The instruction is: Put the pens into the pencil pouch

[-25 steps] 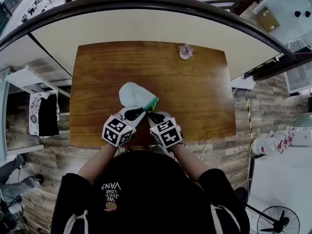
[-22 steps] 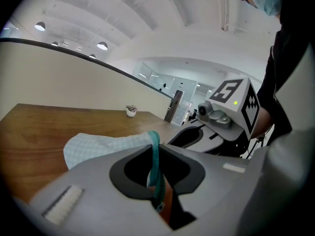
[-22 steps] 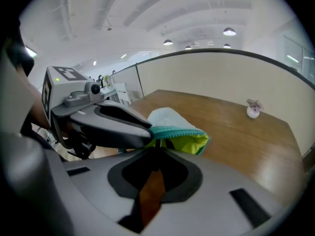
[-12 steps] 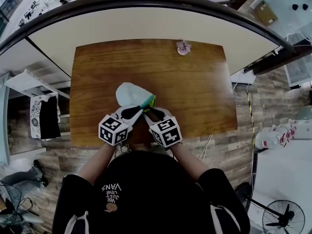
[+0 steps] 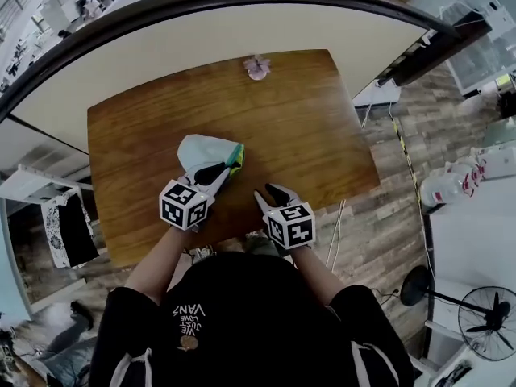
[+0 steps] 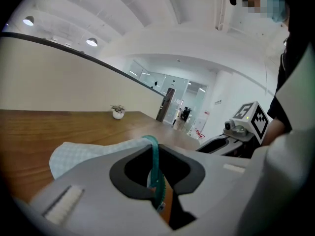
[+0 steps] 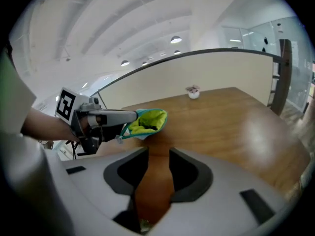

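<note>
- Teal-zipped pencil pouch (image 5: 201,153) lies centre-left on the counter (image 5: 314,127); the left claw (image 5: 216,171) clenches its mouth edge.
- Lower centre, the right claw (image 5: 270,194) has just been opening and is empty; no loose pens are visible, so zipping shut probably follows.

pouch (image 5: 201,153) contents are hidden from every view.

Pale mint checked pencil pouch (image 5: 201,151), teal zip edge, lime-green lining; tabletop (image 5: 314,127) warm brown woodgrain.
</note>
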`<state>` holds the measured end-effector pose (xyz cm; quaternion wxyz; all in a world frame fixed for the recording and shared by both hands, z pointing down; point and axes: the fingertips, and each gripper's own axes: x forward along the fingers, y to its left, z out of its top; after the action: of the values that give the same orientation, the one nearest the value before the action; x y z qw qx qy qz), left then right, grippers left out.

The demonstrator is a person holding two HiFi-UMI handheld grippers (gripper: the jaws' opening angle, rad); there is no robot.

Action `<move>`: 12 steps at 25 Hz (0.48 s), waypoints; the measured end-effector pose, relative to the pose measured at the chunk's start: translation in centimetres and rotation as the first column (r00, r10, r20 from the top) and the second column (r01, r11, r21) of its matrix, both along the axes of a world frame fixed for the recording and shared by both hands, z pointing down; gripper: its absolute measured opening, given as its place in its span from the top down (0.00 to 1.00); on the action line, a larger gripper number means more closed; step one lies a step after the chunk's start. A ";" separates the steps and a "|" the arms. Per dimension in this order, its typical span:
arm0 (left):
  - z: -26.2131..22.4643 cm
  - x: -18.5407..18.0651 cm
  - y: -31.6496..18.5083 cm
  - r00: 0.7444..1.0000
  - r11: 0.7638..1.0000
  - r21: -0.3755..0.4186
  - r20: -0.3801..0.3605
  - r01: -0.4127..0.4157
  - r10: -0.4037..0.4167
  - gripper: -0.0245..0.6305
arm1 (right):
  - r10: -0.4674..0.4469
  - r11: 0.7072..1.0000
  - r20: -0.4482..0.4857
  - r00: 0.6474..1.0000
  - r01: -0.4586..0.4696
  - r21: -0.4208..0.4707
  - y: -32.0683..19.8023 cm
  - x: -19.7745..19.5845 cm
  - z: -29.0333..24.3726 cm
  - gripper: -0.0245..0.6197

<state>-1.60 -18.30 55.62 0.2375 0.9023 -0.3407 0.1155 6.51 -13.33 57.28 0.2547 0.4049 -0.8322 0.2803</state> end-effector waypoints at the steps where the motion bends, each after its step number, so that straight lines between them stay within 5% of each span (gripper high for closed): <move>1: 0.1 0.9 -0.5 1.000 1.000 0.003 0.008 -0.021 0.020 0.89 | 0.031 1.000 0.001 1.000 -0.031 -0.004 0.0 1.2 0.1 0.80; 12: 3.0 9.8 -5.3 0.957 0.970 0.059 0.187 -0.237 0.222 0.89 | 0.236 0.972 0.008 0.972 -0.236 -0.016 0.0 11.0 0.9 0.80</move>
<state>8.16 -23.58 58.59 0.1541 0.9306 -0.2580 0.2089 17.46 -13.30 58.21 0.2183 0.4977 -0.7773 0.3169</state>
